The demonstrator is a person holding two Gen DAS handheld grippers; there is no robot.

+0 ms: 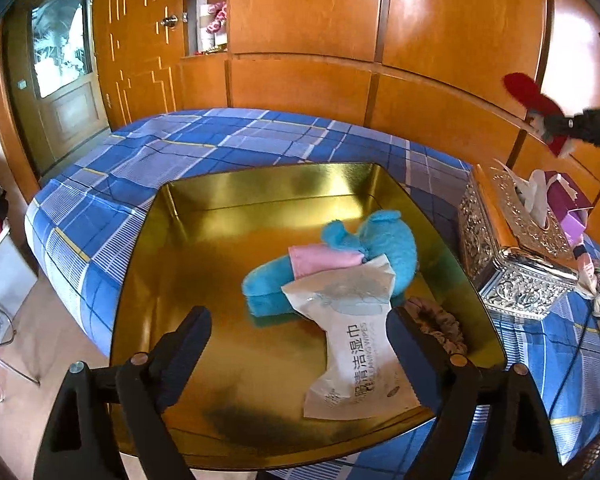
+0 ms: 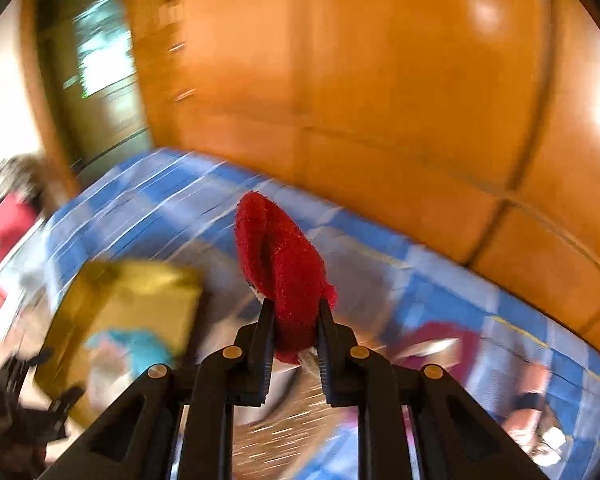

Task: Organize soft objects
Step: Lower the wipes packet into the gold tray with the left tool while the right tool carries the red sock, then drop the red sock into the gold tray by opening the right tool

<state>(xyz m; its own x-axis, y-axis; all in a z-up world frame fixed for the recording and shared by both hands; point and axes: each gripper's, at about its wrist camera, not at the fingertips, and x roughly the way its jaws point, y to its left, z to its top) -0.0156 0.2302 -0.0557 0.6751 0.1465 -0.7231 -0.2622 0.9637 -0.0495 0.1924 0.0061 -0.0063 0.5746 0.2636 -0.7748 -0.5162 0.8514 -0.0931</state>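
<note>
Left gripper above a gold tin tray, jaws spread wide and gripping nothing, the white wet-wipes packet lying free between them; a blue plush toy, a pink cloth and a beige scrunchie also lie in the tray; right gripper clamped narrowly on the base of a red terry item, held in the air to the right of the tray, its far end unsupported; likely risk: the pinch is small, so a fast swing could let the fabric slip out, or it could drop short onto the ornate silver tissue box beside the tray; surface: a bed with a blue plaid sheet; room: orange wooden panelled wall, a door with a glass pane at left
</note>
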